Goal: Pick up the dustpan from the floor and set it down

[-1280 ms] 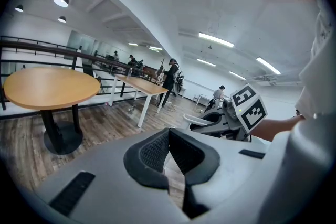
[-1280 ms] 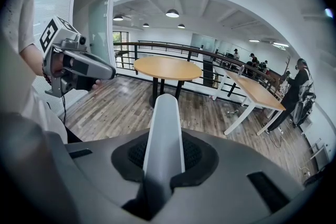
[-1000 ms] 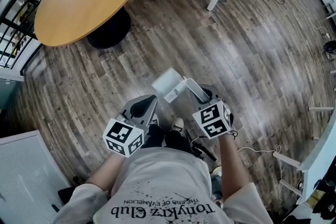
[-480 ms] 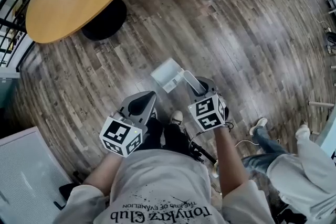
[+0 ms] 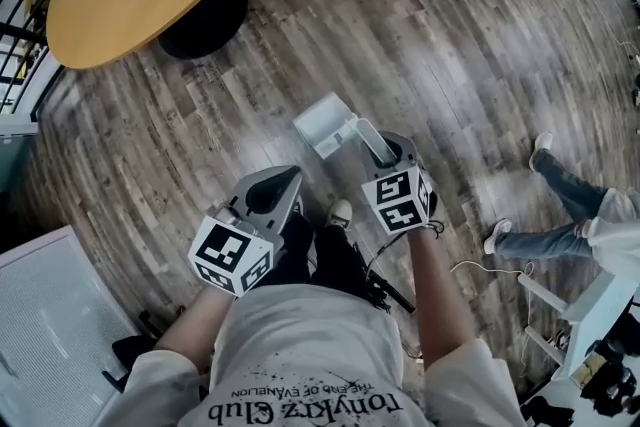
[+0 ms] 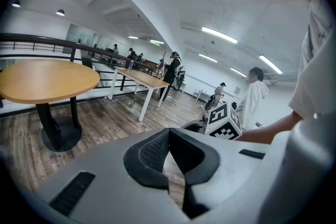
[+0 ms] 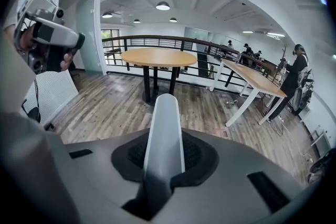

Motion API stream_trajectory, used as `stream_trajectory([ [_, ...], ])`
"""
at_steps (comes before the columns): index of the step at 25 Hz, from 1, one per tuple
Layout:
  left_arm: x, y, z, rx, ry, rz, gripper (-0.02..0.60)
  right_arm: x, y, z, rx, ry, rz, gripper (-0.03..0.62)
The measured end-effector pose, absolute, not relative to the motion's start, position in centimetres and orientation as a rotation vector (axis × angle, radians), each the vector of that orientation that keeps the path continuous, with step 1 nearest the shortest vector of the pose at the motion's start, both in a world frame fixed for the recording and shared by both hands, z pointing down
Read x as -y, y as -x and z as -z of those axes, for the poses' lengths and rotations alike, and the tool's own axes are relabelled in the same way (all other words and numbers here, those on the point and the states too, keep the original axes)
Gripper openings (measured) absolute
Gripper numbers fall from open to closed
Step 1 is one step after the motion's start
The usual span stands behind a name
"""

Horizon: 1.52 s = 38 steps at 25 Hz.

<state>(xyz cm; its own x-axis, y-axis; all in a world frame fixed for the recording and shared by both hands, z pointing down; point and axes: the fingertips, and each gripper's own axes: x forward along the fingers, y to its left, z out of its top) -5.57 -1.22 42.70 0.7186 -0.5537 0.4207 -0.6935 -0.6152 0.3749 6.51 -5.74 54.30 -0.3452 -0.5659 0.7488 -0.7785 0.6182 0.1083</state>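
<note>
Head view first: the right tongs (image 5: 385,155) are clamped on the handle of the white dustpan (image 5: 325,123), and the pan end sticks out ahead of them over the wood floor (image 5: 450,65). I can't tell for sure if it's touching the floor yet, but it looks just off it. The left tongs (image 5: 272,197) hang beside them, not touching the dustpan.

What's changed over the last second: the right tongs and the pan look a touch smaller and sit further up the frame, which I read as them going down toward the floor. The grip looks the same. Someone else's legs (image 5: 560,215) have also wandered in on the right, well clear of the pan. So the pickup is done and this looks like the set-down part, with the release still to come.

Left gripper view: the pads are pressed together at the tip with nothing between them, so that side is closed and empty. There's a round desk (image 6: 44,80) off to the left.

Right gripper view: the pale handle (image 7: 164,123) runs straight up between the pads, held snug. The pan itself isn't visible here.
</note>
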Motion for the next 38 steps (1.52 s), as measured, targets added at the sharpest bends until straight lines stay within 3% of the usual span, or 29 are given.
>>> stream_trajectory([
  [38, 2.0, 7.2, -46.3, 0.954, -2.318, -0.427, 0.021, 7.1, -7.8, -60.9, 1.983, -1.098, -0.387, 0.086],
])
